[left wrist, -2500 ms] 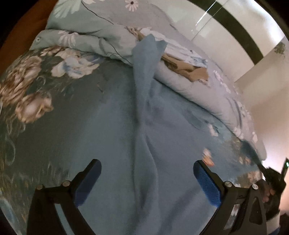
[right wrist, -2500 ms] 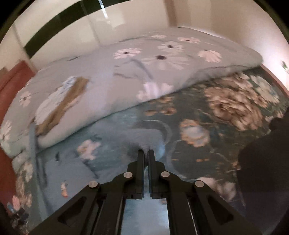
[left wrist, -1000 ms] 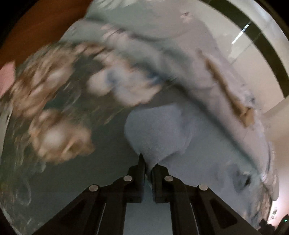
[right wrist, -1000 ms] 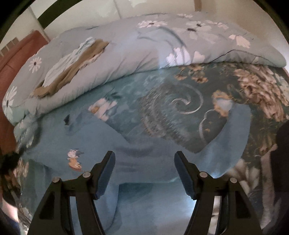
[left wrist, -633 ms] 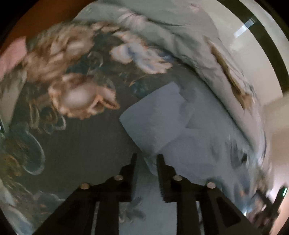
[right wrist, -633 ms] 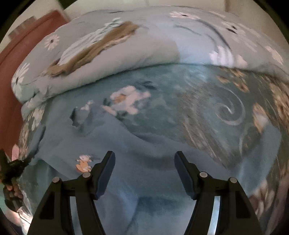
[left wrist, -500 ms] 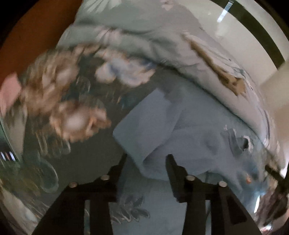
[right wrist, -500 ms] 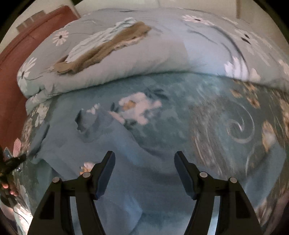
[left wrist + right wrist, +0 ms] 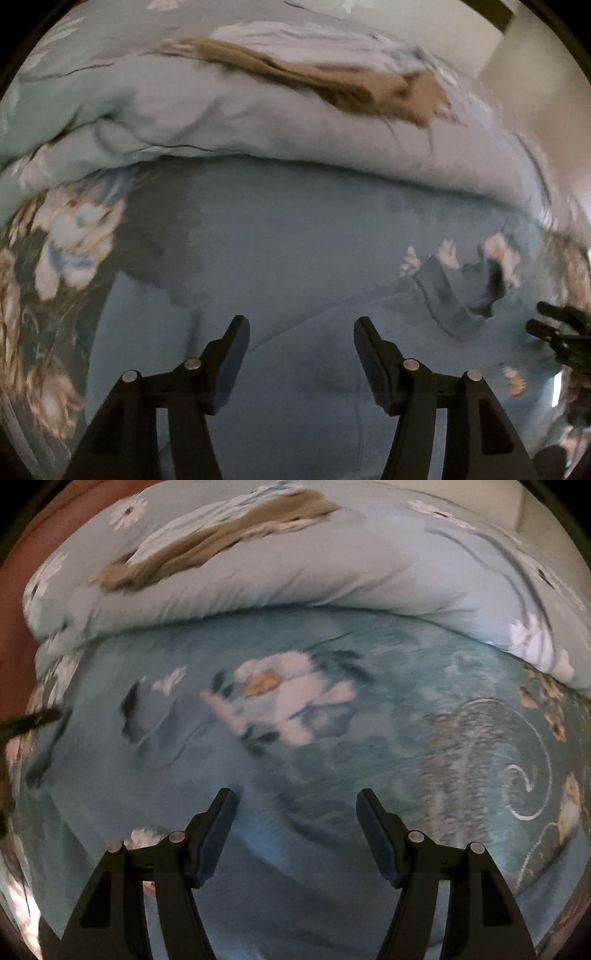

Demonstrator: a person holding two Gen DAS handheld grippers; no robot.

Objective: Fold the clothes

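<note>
1. Spread across both views we see a bed sheet (image 9: 461, 738) in dark teal, printed with large pale flowers and swirls, and it serves as the working surface.
2. Behind it we find a rolled, light blue-grey quilt (image 9: 295, 129) with daisy prints, running across the top of each picture.
3. On top of the quilt lies a brown garment (image 9: 351, 85) over something pale and striped; motion blur keeps us from saying more about that pile.
4. We see the blue shirt (image 9: 295, 258) laid out flat on the sheet in front of the quilt, filling the middle of the left wrist view, its neck opening toward the right side of that picture and a small printed figure near its edge.
5. Our left gripper (image 9: 299, 332) points down over the shirt; its jaws have just been opening and now stand apart, with nothing pinched between the pads and the cloth lying below them.
6. Our right gripper (image 9: 295, 805) also points down with its jaws spread wide, empty, over the blue cloth where it meets the sheet.
7. At the right edge of the left wrist view we catch the dark fingers of the right gripper, and a dark finger tip shows at the left edge of the right wrist view.
</note>
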